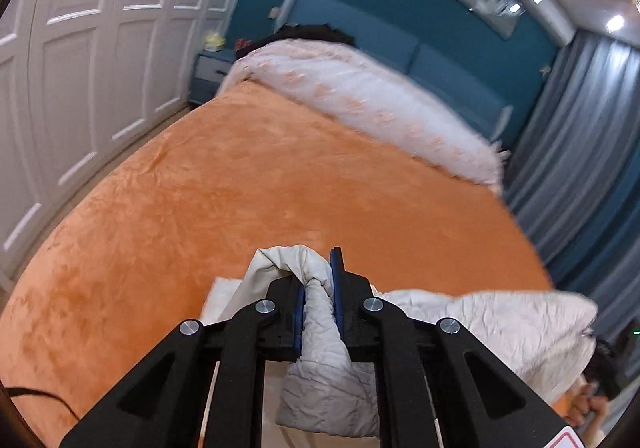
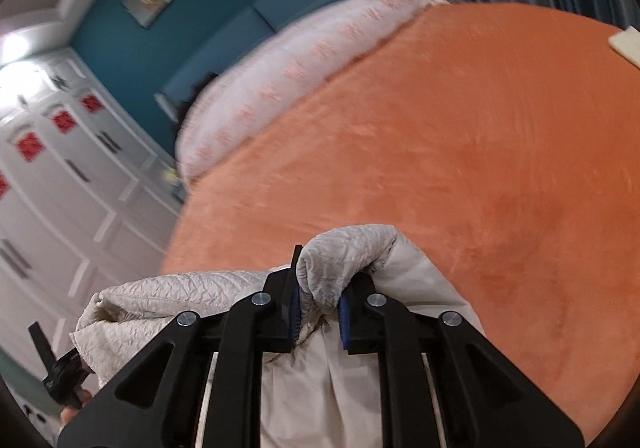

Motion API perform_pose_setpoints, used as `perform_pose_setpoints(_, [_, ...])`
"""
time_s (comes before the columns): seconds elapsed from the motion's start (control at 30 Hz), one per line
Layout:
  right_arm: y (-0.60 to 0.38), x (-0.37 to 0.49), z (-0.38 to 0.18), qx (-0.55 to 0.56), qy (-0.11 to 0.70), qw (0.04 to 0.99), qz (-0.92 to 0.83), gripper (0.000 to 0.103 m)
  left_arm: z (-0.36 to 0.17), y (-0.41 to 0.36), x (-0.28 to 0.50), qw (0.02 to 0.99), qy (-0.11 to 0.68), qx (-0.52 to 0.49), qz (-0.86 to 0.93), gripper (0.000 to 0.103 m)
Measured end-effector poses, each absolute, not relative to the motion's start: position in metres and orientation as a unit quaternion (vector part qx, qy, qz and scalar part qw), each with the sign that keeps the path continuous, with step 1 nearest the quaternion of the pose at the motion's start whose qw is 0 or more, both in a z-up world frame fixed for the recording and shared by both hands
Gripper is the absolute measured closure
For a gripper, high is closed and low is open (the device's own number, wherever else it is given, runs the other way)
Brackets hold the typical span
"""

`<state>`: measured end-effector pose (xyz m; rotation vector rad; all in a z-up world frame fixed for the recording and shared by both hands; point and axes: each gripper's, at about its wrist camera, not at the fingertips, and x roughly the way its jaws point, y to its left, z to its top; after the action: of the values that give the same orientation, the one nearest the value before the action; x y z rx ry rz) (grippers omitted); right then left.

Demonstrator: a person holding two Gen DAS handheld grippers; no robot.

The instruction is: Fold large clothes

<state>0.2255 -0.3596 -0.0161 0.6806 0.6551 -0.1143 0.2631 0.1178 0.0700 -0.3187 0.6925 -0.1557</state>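
Note:
A cream quilted garment [image 1: 500,324] hangs stretched between my two grippers above the orange bedspread [image 1: 260,187]. My left gripper [image 1: 318,288] is shut on a bunched corner of it, and the fabric twists down between the blue pads. In the right wrist view my right gripper [image 2: 318,288] is shut on another bunched corner of the same cream garment [image 2: 352,256], whose plain lining hangs below. The other gripper [image 2: 60,372] shows at the lower left of that view, holding the far end.
The orange bedspread [image 2: 440,147] covers a wide bed. A white fluffy blanket [image 1: 360,95] lies folded at its head by a blue headboard [image 1: 400,43]. White wardrobes [image 1: 80,67] stand on one side, grey curtains [image 1: 580,147] on the other. A pale flat item [image 2: 628,43] lies at the bed's far right.

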Motion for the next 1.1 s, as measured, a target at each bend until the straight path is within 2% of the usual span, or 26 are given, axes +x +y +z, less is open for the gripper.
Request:
perform_pose_setpoints(0.2, [-0.348,0.263,-0.079,0.298,0.359,0.881,-0.077,0.089,-0.013,0.109,0.332,0.907,0.401,-0.124,-0.017,0.091])
perform_pose_setpoints(0.4, [-0.348,0.271,-0.112,0.316,0.350,0.879,-0.072,0.088,-0.077,0.102,0.363,0.896,0.429,-0.110,0.000,0.087])
perform_pose_setpoints(0.67, [-0.351,0.265,-0.129,0.342,0.324,0.880,-0.062,0.087,-0.111,0.099,0.364,0.904,0.407,-0.135,0.001,0.083])
perform_pose_setpoints(0.8, [-0.349,0.263,-0.120,0.326,0.340,0.880,-0.068,0.085,-0.119,0.102,0.362,0.904,0.398,-0.154,-0.004,0.082])
perform_pose_setpoints(0.9, [-0.351,0.249,-0.088,0.322,0.339,0.881,-0.069,0.077,-0.118,0.101,0.362,0.904,0.399,-0.153,-0.003,0.082])
perform_pose_setpoints(0.93, [-0.355,0.242,-0.074,0.328,0.323,0.885,-0.070,0.069,-0.117,0.102,0.361,0.903,0.401,-0.153,-0.003,0.082])
perform_pose_setpoints(0.97, [-0.359,0.230,-0.059,0.329,0.302,0.891,-0.081,0.056,-0.115,0.103,0.360,0.902,0.404,-0.150,-0.001,0.081])
perform_pose_setpoints(1.03, [-0.365,0.206,-0.028,0.315,0.255,0.907,-0.114,0.041,-0.102,0.111,0.353,0.901,0.406,-0.153,0.001,0.077])
perform_pose_setpoints(1.1, [-0.360,0.194,0.001,0.287,0.238,0.920,-0.116,0.041,-0.076,0.130,0.339,0.903,0.392,-0.176,-0.003,0.060])
